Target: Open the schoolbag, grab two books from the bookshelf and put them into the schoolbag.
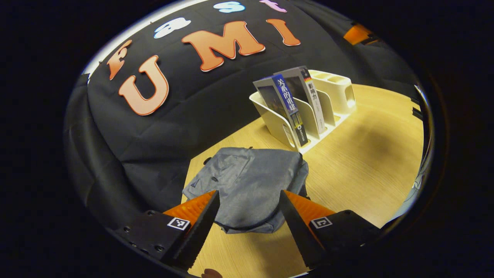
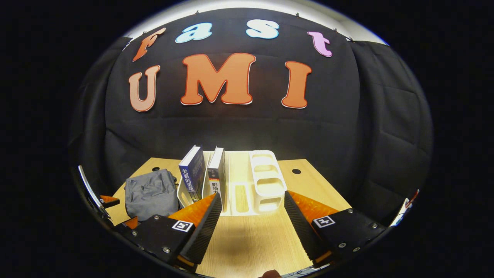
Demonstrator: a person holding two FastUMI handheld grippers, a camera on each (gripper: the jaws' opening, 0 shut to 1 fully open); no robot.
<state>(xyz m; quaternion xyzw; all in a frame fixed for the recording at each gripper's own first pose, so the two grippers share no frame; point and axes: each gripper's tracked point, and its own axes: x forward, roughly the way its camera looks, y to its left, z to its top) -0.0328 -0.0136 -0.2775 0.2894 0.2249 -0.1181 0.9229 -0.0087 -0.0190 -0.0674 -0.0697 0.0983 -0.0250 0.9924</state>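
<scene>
A grey schoolbag (image 1: 247,185) lies flat and closed on the wooden table, just beyond my left gripper (image 1: 249,206), which is open with nothing between its fingers. Behind the bag stands a white bookshelf (image 1: 308,112) holding two upright books: a blue-spined book (image 1: 289,108) and a white-spined book (image 1: 312,96). In the right gripper view the same bag (image 2: 150,193) lies at the left, with the blue-spined book (image 2: 192,173) and the white-spined book (image 2: 217,175) in the bookshelf (image 2: 254,185) ahead. My right gripper (image 2: 252,208) is open, hovering short of the shelf. The left gripper (image 2: 110,200) peeks in at the far left.
The wooden table (image 2: 251,239) has cable holes near its back corners (image 2: 296,171). The black cloth wall rises right behind the table. The shelf's right part is a set of open cups (image 2: 266,177). Bare tabletop (image 1: 366,162) stretches to the right of the bag.
</scene>
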